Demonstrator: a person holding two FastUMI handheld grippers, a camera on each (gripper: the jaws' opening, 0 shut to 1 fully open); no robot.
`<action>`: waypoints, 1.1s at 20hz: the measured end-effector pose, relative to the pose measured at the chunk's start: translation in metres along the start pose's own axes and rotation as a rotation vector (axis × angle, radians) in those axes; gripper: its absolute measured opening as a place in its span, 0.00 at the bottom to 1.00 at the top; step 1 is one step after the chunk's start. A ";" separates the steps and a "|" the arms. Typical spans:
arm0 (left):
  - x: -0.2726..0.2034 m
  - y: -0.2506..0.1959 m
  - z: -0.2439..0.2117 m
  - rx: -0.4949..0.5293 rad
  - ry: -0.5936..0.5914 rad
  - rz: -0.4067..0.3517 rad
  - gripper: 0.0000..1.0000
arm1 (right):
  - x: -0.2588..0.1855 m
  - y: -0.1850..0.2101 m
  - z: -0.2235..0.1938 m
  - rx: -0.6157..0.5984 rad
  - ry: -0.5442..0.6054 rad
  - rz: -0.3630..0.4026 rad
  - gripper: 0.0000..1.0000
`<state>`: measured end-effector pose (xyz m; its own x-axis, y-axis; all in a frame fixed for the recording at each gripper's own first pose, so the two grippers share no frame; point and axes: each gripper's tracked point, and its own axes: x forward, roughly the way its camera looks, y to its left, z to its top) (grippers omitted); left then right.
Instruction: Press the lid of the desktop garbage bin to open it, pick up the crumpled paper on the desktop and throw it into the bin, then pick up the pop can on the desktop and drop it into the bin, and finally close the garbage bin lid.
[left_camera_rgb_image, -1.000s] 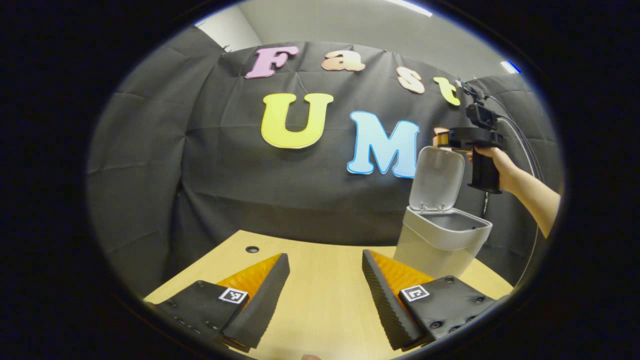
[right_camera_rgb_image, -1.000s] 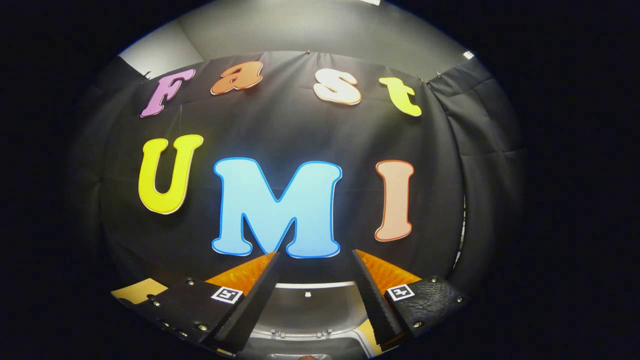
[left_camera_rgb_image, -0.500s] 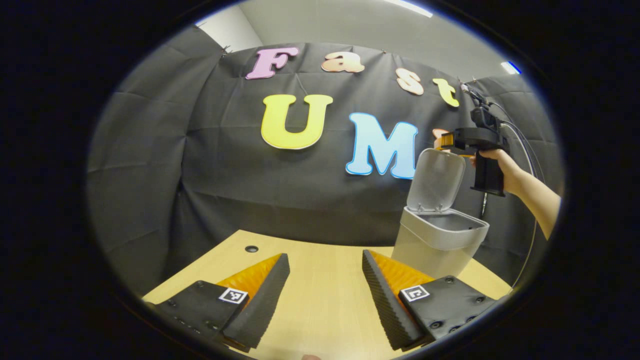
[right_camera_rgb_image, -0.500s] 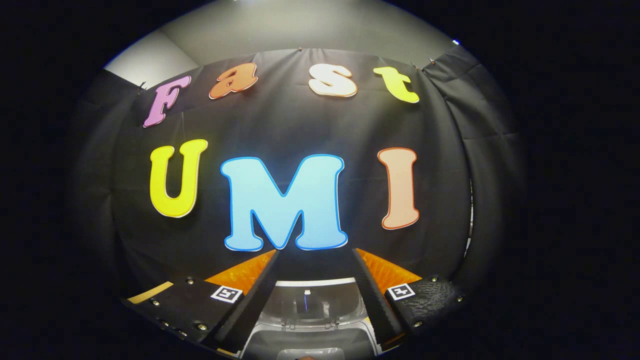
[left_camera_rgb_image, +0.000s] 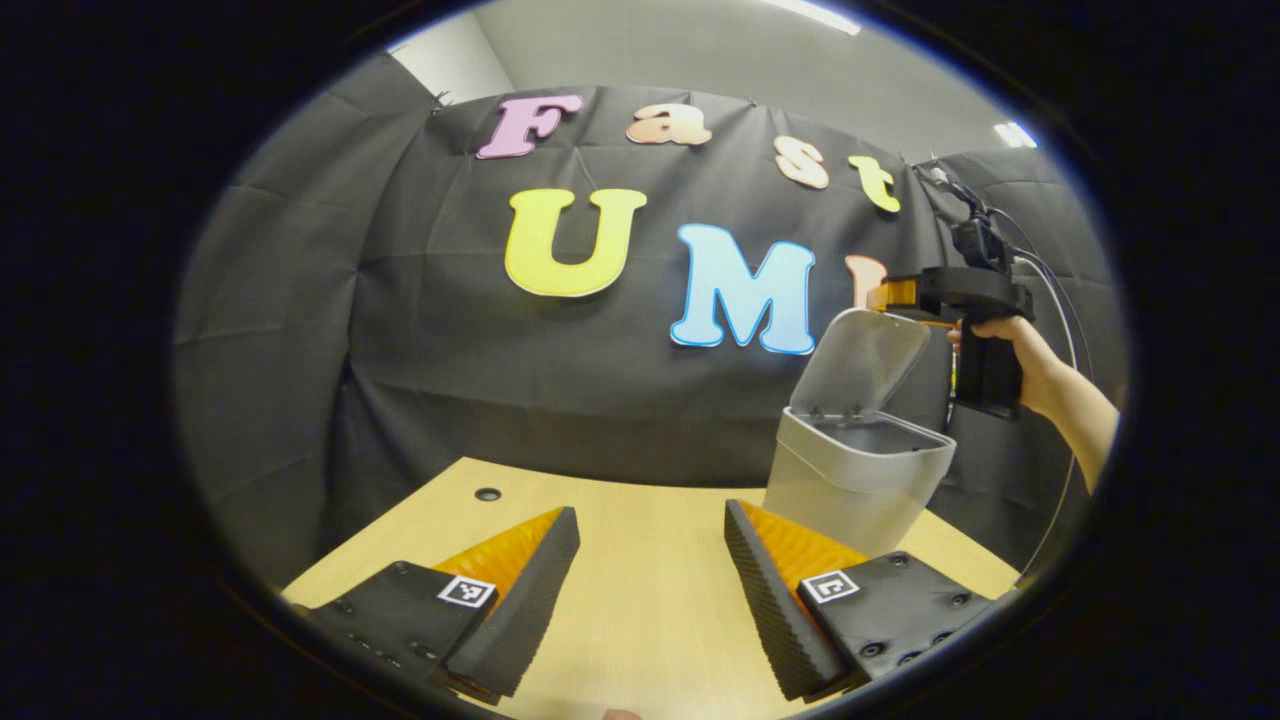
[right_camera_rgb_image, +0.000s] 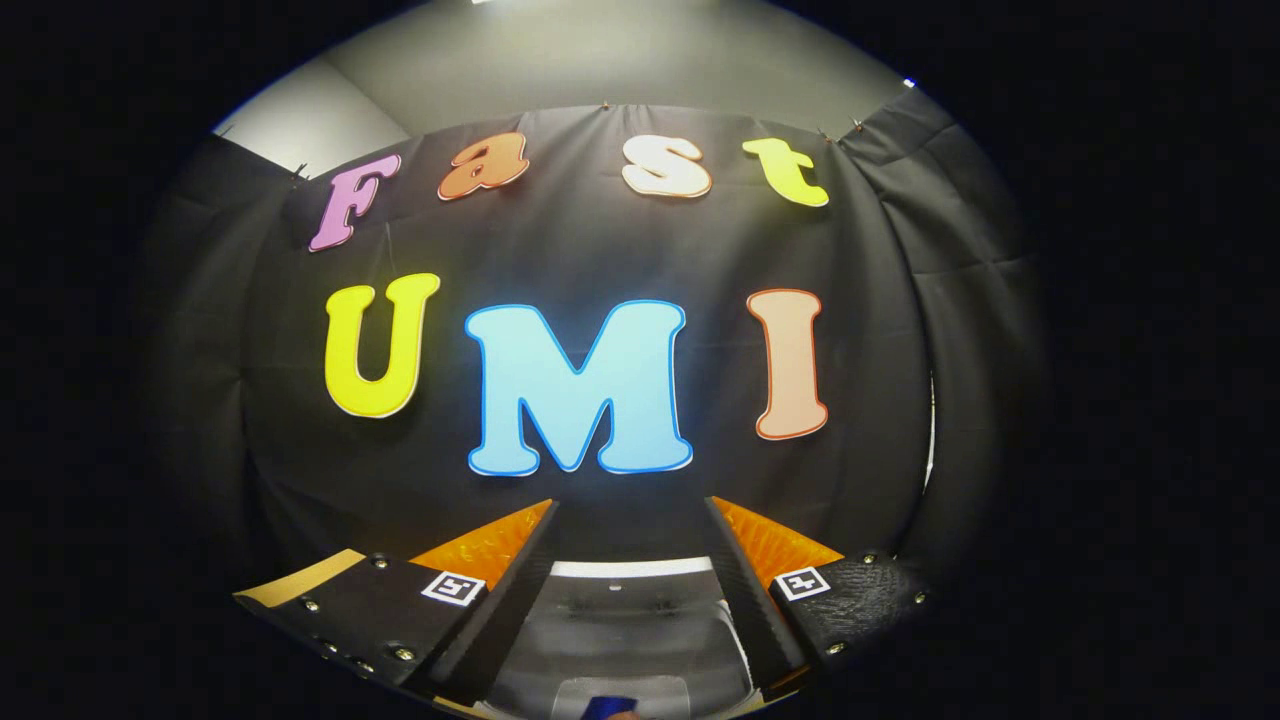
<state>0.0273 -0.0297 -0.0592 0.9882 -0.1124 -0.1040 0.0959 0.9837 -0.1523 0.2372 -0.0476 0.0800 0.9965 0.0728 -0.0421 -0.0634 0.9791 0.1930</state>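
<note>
Spreading pale and wood-grained beneath everything else: the surface (left_camera_rgb_image: 640, 590), pierced by one small dark hole (left_camera_rgb_image: 487, 494) near its far left corner. Carrying the grey garbage bin (left_camera_rgb_image: 850, 495) at its far right, close to the black cloth wall.

Hinged at the bin's rear rim: the lid (left_camera_rgb_image: 862, 365). Tipped well forward over the mouth now, against near upright a second ago and only slightly leaned half a second ago. Reads as the closing stroke under way, and so, by judgement, the last step of the task. Not yet shut, though, with a wide wedge of opening left on the side facing the left gripper view.

Driven, it seems, by the right tongs (left_camera_rgb_image: 885, 296), gripped in a hand (left_camera_rgb_image: 1005, 345) behind and above the lid, tips at or just over its top edge. Hard to confirm actual contact from this angle. Spread apart in the right gripper view, with nothing between them, looking down across the lid's grey face.

Hovering low over the surface and well apart from the bin: the left tongs (left_camera_rgb_image: 650, 525), likewise parted and empty.

Nothing legible on bin or lid. Only small square black-and-white markers (left_camera_rgb_image: 466, 591) on the finger mounts, carrying patterns rather than words. At the bottom edge of the right gripper view, a blue sliver (right_camera_rgb_image: 608, 707), too little to name.
</note>
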 end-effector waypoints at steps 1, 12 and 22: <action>0.000 -0.002 -0.001 0.000 0.001 -0.006 0.95 | -0.005 0.000 -0.005 0.000 0.007 0.004 0.90; -0.010 0.002 -0.008 0.011 0.016 -0.017 1.00 | -0.034 0.009 -0.084 -0.071 0.130 -0.004 0.90; -0.013 0.009 -0.008 0.009 0.016 -0.015 1.00 | -0.039 0.013 -0.120 -0.092 0.102 -0.009 0.90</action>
<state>0.0141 -0.0208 -0.0675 0.9846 -0.1294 -0.1173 0.1119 0.9831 -0.1450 0.1913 -0.0150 -0.0339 0.9866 0.0784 -0.1434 -0.0641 0.9927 0.1020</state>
